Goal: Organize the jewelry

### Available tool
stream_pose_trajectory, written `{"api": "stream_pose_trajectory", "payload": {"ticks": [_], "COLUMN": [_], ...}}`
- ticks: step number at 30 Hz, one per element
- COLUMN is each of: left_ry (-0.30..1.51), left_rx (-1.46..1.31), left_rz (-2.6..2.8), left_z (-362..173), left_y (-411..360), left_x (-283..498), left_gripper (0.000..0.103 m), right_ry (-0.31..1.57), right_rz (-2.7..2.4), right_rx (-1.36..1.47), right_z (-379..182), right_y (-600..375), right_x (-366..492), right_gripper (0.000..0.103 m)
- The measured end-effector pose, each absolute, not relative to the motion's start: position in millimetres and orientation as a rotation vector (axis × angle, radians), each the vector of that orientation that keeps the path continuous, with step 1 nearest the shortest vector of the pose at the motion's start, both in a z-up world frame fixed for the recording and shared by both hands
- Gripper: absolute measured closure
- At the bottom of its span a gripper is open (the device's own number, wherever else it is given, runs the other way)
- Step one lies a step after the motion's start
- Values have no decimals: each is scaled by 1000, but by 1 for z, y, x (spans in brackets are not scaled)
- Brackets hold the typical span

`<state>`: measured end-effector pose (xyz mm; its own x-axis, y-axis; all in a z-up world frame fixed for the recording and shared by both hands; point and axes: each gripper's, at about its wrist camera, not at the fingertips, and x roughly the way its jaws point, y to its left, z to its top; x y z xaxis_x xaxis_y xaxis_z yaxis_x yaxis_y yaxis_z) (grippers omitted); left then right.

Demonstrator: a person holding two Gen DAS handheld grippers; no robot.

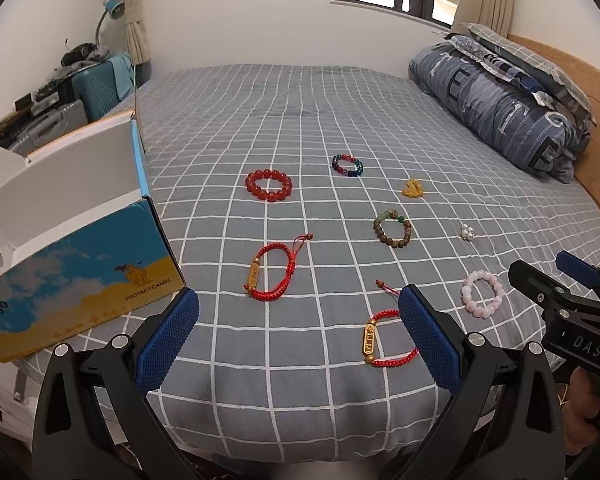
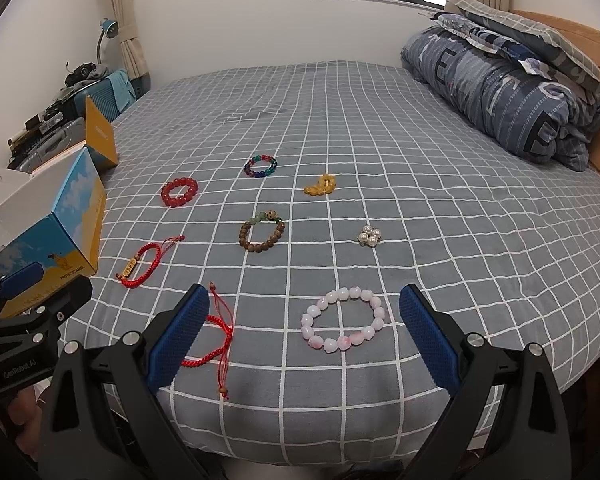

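Observation:
Several bracelets lie spread on a grey checked bed (image 1: 300,120). My left gripper (image 1: 298,316) is open above the near edge; a red cord bracelet with a gold tag (image 1: 384,340) lies by its right finger, a second one (image 1: 270,274) just beyond. My right gripper (image 2: 304,316) is open over a pink bead bracelet (image 2: 342,320), which lies between its fingers. Farther out lie a red bead bracelet (image 1: 269,185), a multicolour one (image 1: 347,165), a brown wooden one (image 1: 392,226), a yellow piece (image 1: 413,189) and a pearl cluster (image 1: 468,233). An open blue-and-yellow box (image 1: 80,284) stands at the left.
A folded blue quilt (image 1: 500,112) and pillows are piled by the wooden headboard at the right. Suitcases (image 1: 96,92) and a desk lamp stand beyond the bed's left side. A hand (image 2: 24,412) holds the left gripper's handle.

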<state>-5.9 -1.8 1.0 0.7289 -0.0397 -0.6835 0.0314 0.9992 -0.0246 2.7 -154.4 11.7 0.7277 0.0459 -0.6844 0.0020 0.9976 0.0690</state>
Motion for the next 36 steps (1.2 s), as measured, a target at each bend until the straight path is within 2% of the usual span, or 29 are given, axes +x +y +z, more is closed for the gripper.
{"api": "stream_pose_trajectory", "payload": {"ticks": [36], "left_ry": [758], "left_rx": [-12], "left_rz": [-54], "left_z": [1], "left_y": [-8], "left_x": [-7], "left_gripper": [5], "right_ry": [755], "right_rz": [20], "right_rx": [59], "right_z": [12], "right_y": [-154], "right_x": [3], "right_gripper": [11]}}
